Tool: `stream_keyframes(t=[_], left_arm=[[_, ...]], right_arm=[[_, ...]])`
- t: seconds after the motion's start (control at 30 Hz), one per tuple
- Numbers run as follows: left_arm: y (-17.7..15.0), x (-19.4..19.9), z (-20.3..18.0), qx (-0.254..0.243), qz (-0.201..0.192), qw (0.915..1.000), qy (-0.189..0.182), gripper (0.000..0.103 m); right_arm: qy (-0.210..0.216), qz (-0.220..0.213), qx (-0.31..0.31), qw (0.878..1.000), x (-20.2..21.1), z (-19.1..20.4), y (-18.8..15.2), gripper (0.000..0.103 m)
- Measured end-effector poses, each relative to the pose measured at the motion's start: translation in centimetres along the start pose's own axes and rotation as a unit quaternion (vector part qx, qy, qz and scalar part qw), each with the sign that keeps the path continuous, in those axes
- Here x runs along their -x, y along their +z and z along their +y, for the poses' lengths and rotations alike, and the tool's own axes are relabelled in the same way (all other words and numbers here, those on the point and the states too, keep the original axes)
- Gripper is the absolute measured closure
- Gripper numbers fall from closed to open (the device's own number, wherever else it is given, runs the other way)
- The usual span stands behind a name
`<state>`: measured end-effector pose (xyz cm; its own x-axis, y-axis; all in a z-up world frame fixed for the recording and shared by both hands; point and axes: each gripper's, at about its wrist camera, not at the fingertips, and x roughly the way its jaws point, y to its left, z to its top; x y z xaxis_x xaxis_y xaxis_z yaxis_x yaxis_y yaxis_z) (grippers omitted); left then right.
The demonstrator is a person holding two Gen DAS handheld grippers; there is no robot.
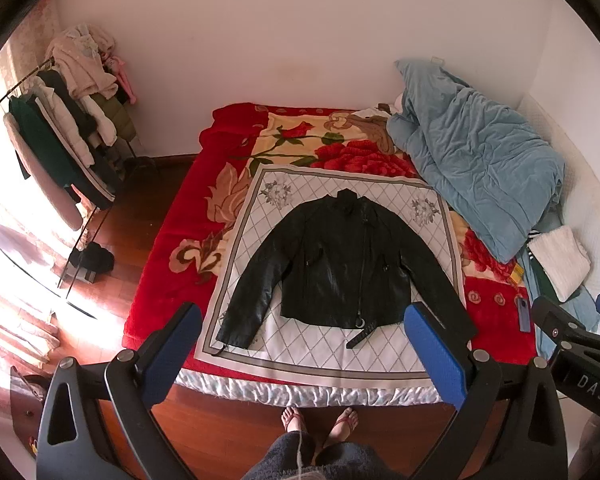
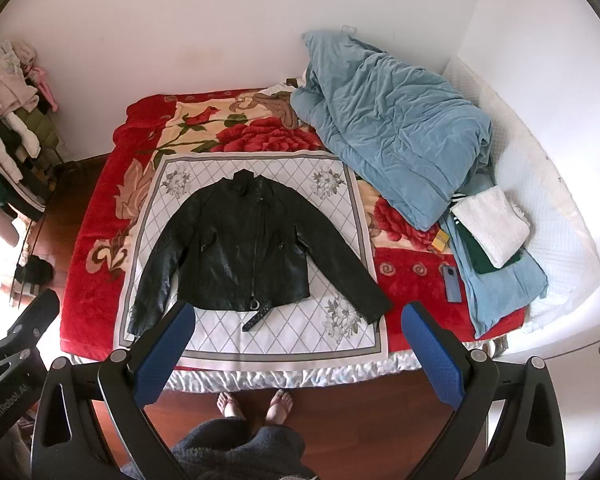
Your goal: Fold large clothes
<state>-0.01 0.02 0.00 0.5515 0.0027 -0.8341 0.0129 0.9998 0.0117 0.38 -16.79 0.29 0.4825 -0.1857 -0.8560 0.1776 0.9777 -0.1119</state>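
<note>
A black leather jacket [image 1: 340, 264] lies flat, front up, sleeves spread, on a white diamond-patterned cloth [image 1: 324, 344] on the bed; it also shows in the right wrist view [image 2: 248, 252] on the same cloth [image 2: 284, 336]. Its belt strap [image 1: 360, 334] trails from the hem. My left gripper [image 1: 304, 344] is open and empty, held high above the bed's near edge. My right gripper [image 2: 300, 340] is open and empty at the same height, and its body shows at the right edge of the left wrist view [image 1: 572, 344].
A red floral blanket [image 1: 168, 240] covers the bed. A blue duvet [image 1: 480, 160], a folded white towel [image 2: 492, 224] and a phone [image 2: 452, 284] lie on the right side. A clothes rack [image 1: 60, 128] stands at the left. The person's feet [image 1: 320, 424] stand on the wooden floor.
</note>
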Motion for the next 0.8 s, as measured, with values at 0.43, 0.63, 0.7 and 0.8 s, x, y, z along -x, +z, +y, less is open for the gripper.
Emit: stream_keyframes(t=[0.43,0.63,0.7,0.8], left_arm=[[0.0,0.0,0.1,0.001,0.001,1.0000,-0.001,0.000],[0.8,0.4,0.4,0.001,0.001,1.0000,-0.001,0.000],[0.8,0.4,0.4,0.000,0.001,1.0000,-0.002,0.000],[1.4,0.8,0.6,0.001,-0.003,1.0000,-0.001,0.000]], right_arm=[[-0.001,-0.003,-0.001,1.000,-0.1,0.1,0.1,0.000],[-0.002,-0.004,-0.001,1.000,-0.1,0.1,0.1,0.000],[-0.001,-0.004,-0.001,1.000,-0.1,0.1,0.0,0.000],[-0.002,-0.005,-0.001,1.000,-0.1,0.2,0.0,0.000]])
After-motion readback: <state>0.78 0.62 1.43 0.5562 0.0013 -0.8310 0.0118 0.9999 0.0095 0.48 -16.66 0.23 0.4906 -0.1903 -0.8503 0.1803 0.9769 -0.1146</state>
